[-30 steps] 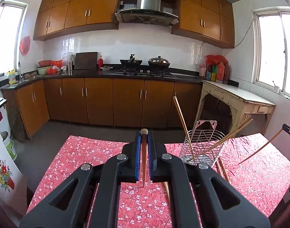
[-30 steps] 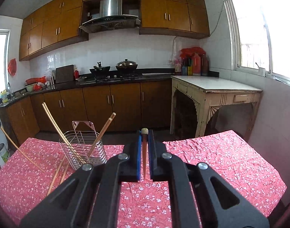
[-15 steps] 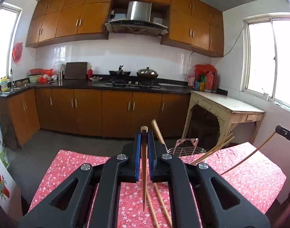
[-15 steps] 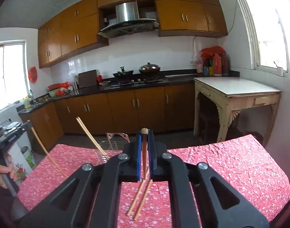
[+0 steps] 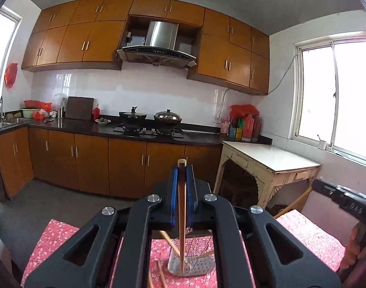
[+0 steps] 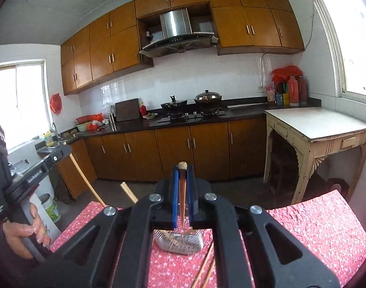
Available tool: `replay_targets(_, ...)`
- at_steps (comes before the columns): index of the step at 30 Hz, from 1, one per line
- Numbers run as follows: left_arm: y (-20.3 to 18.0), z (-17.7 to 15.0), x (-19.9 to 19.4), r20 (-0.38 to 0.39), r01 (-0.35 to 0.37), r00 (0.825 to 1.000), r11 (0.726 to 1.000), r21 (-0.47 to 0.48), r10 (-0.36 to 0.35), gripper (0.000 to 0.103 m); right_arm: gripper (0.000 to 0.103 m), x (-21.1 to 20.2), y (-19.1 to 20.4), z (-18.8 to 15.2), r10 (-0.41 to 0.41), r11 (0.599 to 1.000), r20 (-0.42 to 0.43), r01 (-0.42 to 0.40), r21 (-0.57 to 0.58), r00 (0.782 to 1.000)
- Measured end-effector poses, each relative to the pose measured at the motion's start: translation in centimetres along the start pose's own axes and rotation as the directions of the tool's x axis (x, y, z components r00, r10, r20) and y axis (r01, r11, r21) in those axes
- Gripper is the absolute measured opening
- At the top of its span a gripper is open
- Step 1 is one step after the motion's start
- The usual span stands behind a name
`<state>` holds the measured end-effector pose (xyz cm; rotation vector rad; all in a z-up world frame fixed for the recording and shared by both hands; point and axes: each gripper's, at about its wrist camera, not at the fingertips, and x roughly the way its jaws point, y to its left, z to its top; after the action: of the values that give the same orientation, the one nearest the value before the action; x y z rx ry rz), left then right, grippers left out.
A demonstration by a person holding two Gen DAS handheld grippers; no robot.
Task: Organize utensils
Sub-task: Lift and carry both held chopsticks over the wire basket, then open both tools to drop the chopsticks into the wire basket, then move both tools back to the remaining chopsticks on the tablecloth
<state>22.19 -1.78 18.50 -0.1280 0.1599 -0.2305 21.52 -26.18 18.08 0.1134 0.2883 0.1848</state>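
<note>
My left gripper [image 5: 182,168] is shut on a wooden chopstick [image 5: 181,218] that hangs down with its tip over the wire utensil basket [image 5: 194,264] on the red flowered tablecloth. My right gripper [image 6: 182,169] is shut on another chopstick [image 6: 182,201], held upright above the same basket [image 6: 180,241]. The basket holds several chopsticks. Loose chopsticks lie on the cloth beside it [image 6: 204,271] and also show in the left wrist view [image 5: 159,276]. Each gripper shows in the other's view, the right one [image 5: 341,196] and the left one [image 6: 39,168].
The table with the red cloth [image 6: 314,230] ends toward the kitchen floor. A cream side table [image 6: 314,124] stands at the right by the window. Brown cabinets and a stove counter [image 5: 147,132] run along the back wall. A hand [image 6: 27,230] holds the left gripper's handle.
Both grippers have risen and come over the basket, each with its chopstick. The basket now lies low, under the fingers, in both views.
</note>
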Motion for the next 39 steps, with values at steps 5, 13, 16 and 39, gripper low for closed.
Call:
replay_targets(5,-1.0,0.3,3.5,0.002,-0.01,1.0,1.0,-0.01,0.01,0.007,0.007,4.8,-0.3,0.6,-0.006,1.0,-0.047,0.006,-0.004,0.999)
replay_targets(13,-0.8,-2.3,9.2,-0.046,-0.066,0.997,0.998,-0.006,0.065,0.007,0.007,11.7,-1.9,-0.7,0.026,0.999,-0.155,-0.022,0.026,0.988)
replay_targets(16,-0.3,-3.2,10.3,-0.064,-0.078,0.995,0.997,-0.021,0.076,0.007,0.007,13.7,-2.2,-1.5,0.036,0.999,-0.193,-0.03,0.036,0.981)
replay_targets(39,3.6,-3.9,6.0,-0.094,-0.159,0.983,0.987,-0.015,0.157,0.065,0.036,12.0,-6.5,-4.3,-0.138,0.987,-0.178,0.151,0.056,0.974)
